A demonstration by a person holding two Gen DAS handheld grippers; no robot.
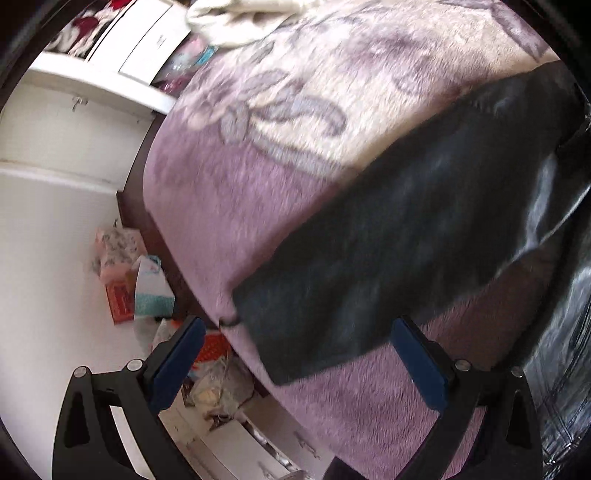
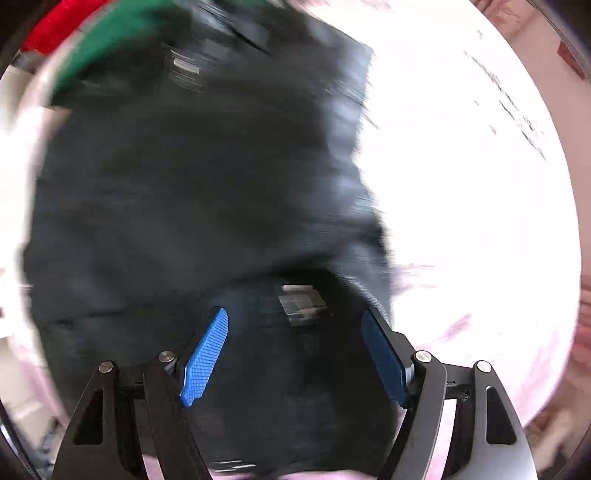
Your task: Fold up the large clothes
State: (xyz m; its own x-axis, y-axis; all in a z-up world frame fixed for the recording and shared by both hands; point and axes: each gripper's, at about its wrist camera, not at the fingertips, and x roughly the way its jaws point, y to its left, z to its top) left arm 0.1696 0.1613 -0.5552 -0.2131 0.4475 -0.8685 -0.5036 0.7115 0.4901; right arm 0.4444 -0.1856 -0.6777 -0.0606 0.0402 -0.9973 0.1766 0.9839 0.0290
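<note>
A large black garment (image 1: pixel 406 236) lies on a purple and cream flowered blanket (image 1: pixel 258 166) on a bed. In the left wrist view one long dark part of it stretches from upper right to its end near my left gripper (image 1: pixel 299 325). That gripper is open and empty, just above the garment's end. In the blurred right wrist view the black garment (image 2: pixel 203 203) fills the left and middle. My right gripper (image 2: pixel 295 317) is open over it, with a small grey label (image 2: pixel 301 302) between the fingers.
White cupboards (image 1: pixel 55 147) and a floor with bags and boxes (image 1: pixel 136 280) lie left of the bed's edge. A cream cloth (image 1: pixel 236 18) sits at the far end of the bed. Green and red fabric (image 2: pixel 96 40) shows at upper left in the right wrist view.
</note>
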